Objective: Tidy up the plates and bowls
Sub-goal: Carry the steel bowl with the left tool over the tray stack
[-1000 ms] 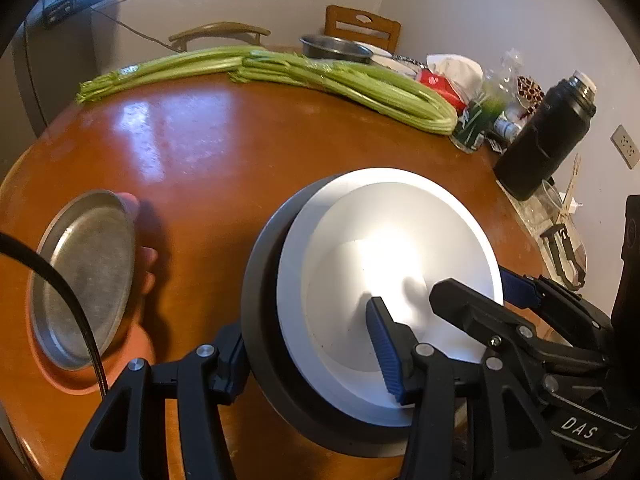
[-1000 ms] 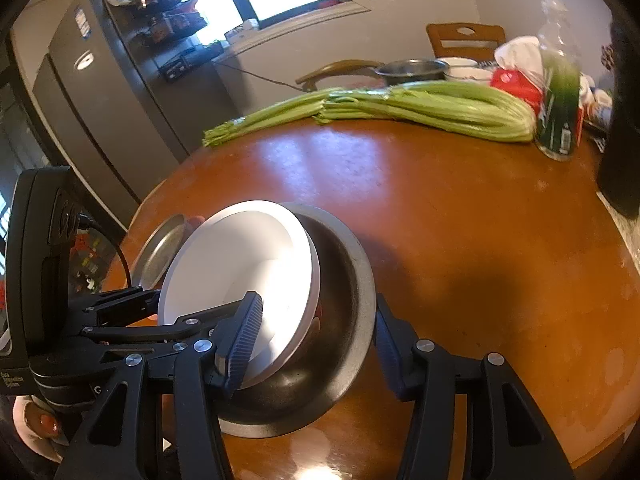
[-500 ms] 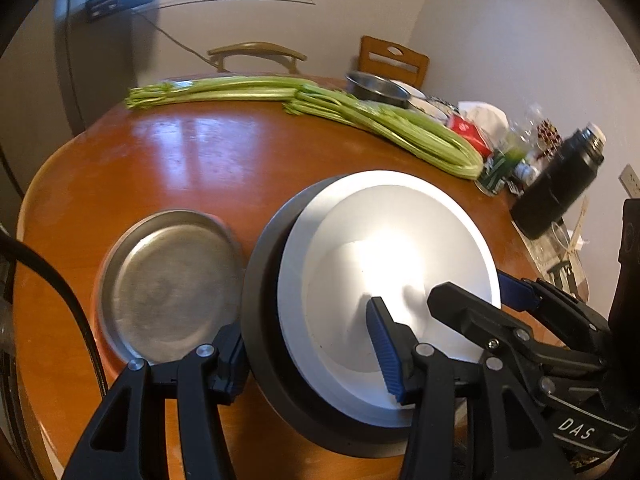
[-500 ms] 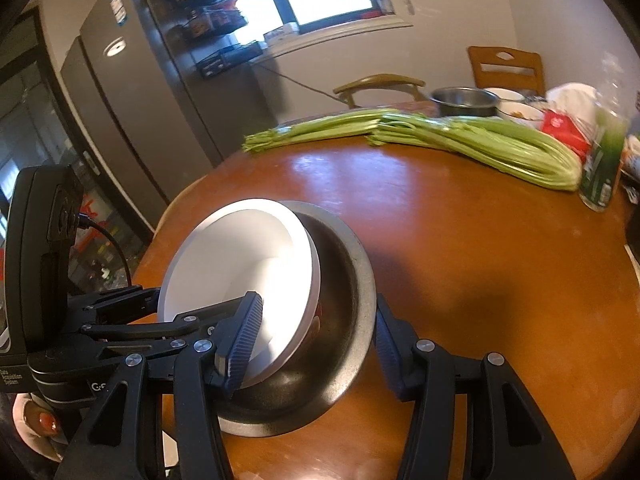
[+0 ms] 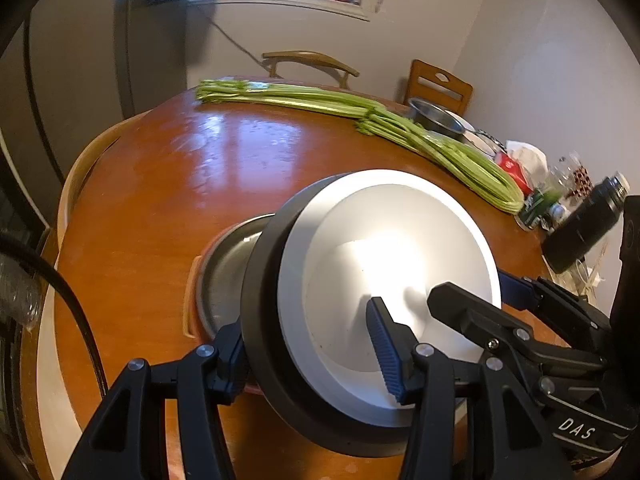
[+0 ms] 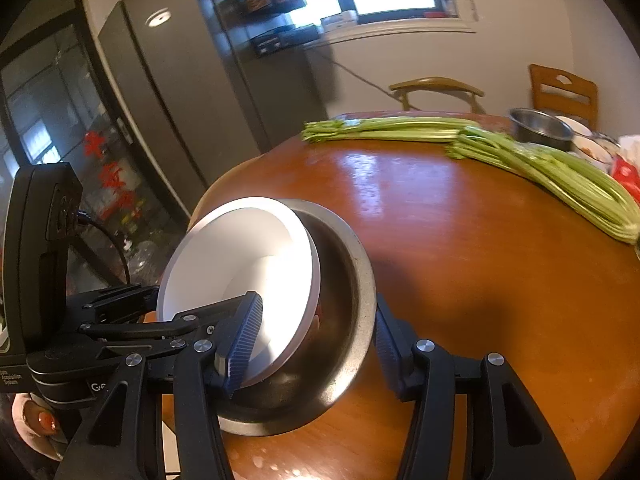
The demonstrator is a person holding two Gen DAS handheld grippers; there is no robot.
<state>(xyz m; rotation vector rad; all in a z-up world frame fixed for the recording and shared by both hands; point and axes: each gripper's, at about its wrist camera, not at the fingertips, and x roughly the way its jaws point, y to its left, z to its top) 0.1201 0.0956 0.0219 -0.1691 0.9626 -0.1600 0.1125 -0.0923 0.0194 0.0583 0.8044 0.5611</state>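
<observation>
A white bowl (image 5: 392, 280) sits nested in a steel bowl (image 5: 260, 320), and both my grippers hold the stack tilted above the round wooden table (image 5: 200, 184). My left gripper (image 5: 312, 352) is shut on the stack's near rim. My right gripper (image 6: 316, 340) is shut on the opposite rim, over the white bowl (image 6: 236, 264) and the steel bowl (image 6: 344, 280). A flat steel plate (image 5: 224, 276) lies on an orange plate on the table, partly hidden under the stack.
Long celery stalks (image 5: 360, 116) lie across the far side of the table. A steel bowl (image 5: 436, 118), bottles and a black flask (image 5: 584, 224) stand at the right. Chairs stand behind the table. A dark fridge (image 6: 168, 92) stands to the left.
Both grippers have carried the bowl stack to the left. The flat steel plate, earlier well to the left of the stack, now lies partly under it.
</observation>
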